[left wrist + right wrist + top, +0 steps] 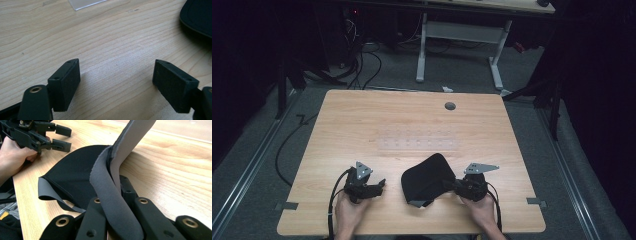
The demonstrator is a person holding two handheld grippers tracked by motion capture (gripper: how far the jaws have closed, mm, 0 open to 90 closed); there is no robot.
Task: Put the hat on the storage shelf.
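One black fabric cap on a light wooden table, two hand-held grippers.
We see the right gripper (451, 186) clamped on the black fabric cap's (428, 177) grey edge near the front of the light wooden table (412, 120); the left gripper (381, 186) rests beside it, jaws wide and empty.

Cloth (428, 180) on table (362, 125), near edge

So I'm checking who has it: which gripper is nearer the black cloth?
Right. The right gripper is shut on the black cloth's edge; the left gripper sits open beside it, apart.
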